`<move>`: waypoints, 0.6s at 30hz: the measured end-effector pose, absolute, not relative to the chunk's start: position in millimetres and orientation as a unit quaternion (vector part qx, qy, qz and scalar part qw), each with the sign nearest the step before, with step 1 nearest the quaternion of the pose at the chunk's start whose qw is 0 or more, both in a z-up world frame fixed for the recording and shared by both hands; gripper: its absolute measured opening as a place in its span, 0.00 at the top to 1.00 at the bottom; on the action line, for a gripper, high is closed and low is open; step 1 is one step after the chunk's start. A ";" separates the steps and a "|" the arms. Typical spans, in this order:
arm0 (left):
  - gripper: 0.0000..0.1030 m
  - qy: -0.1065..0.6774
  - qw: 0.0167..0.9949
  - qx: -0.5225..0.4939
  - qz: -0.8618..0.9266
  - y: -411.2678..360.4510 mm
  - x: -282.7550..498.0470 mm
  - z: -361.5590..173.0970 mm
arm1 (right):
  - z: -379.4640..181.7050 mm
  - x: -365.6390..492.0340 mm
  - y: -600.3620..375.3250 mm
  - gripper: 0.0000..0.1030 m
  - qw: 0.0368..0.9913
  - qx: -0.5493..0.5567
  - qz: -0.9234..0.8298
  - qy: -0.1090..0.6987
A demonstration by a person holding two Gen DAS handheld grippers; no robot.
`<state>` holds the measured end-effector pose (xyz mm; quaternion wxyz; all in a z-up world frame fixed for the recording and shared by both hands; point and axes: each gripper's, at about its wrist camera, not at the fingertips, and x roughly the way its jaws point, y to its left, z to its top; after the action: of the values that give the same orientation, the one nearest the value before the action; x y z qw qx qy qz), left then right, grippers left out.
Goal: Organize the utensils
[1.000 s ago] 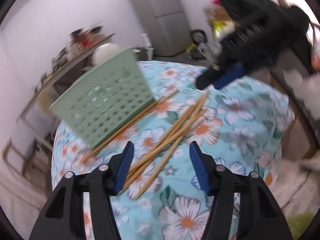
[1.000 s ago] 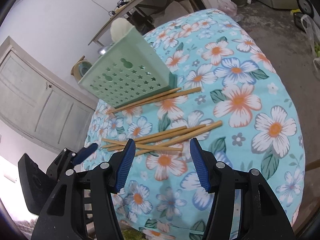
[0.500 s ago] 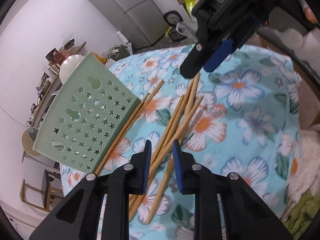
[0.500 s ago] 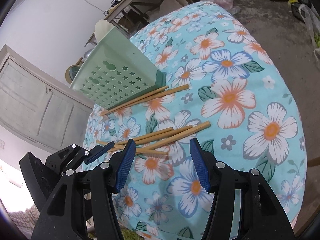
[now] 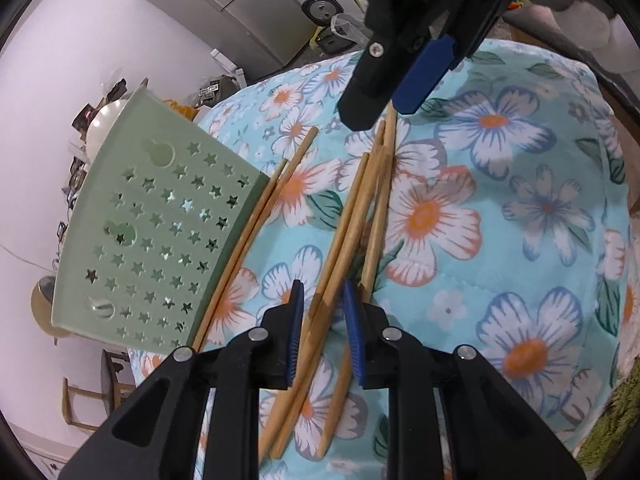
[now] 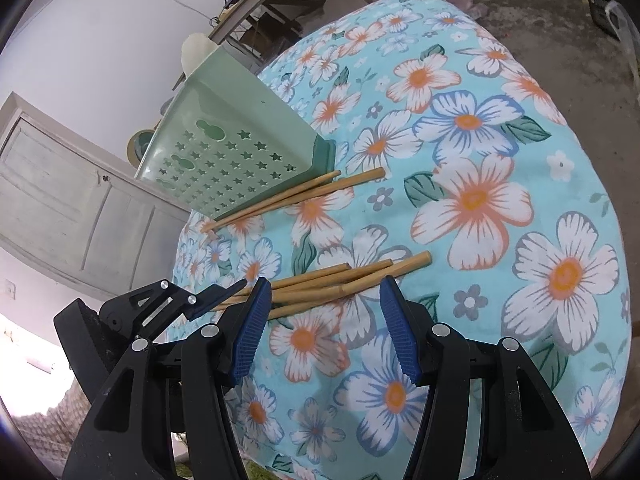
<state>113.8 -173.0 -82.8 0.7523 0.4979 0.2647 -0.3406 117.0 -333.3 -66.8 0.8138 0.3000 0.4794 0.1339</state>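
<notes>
A: Item one, the loose bundle of chopsticks (image 5: pixel 352 232). Location?

B: Lying on the flowered worktop (image 5: pixel 520 208), fanned and partly crossed. Their near ends run between the pads of the left hand-held gripper (image 5: pixel 323 322), which is narrowed round two or three sticks. Whether it truly pinches them I cannot tell.

A: Item two?

B: A separate pair of chopsticks (image 6: pixel 296 196), resting along the foot of the green holder (image 6: pixel 224 160). The holder has star-shaped holes and stands near the worktop's far edge, well apart from the bundle.

A: The right hand-held gripper (image 6: pixel 326 332)?

B: Released, jaws wide, nothing between them. It hovers over the bundle's other end; the left wrist view shows its tip close above the stick ends.

A: Risks, as you judge them?

B: Several. The sticks overlap, so a close may catch some and leave others; a half-caught stick could pivot and drop on lifting. Round, smooth sticks may roll out of a light pinch. The cloth looks soft, so pads pressing down could snag it. With both grippers on one bundle, a pull from either end could scatter the fan.

A: Surroundings?

B: Cabinet door (image 6: pixel 72 200), refrigerator (image 5: pixel 240 12), cluttered shelf behind.
</notes>
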 end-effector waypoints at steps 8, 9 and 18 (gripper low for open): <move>0.95 0.257 0.756 0.491 -0.348 -180.4 116.6 -79.4 | -70.3 113.3 -345.0 0.47 0.812 0.309 0.125 0.479; 0.96 0.257 0.759 0.486 -0.349 -181.9 116.6 -77.3 | -70.3 112.4 -346.6 0.47 0.812 0.311 0.124 0.478; 0.96 0.271 0.772 0.454 -0.352 -179.0 120.7 -64.6 | -67.2 104.8 -351.4 0.47 0.812 0.320 0.123 0.472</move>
<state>120.7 -179.0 -64.6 0.7724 0.4539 0.2706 -0.3523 104.8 -351.4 -67.2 0.8120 0.3200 0.4724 0.1226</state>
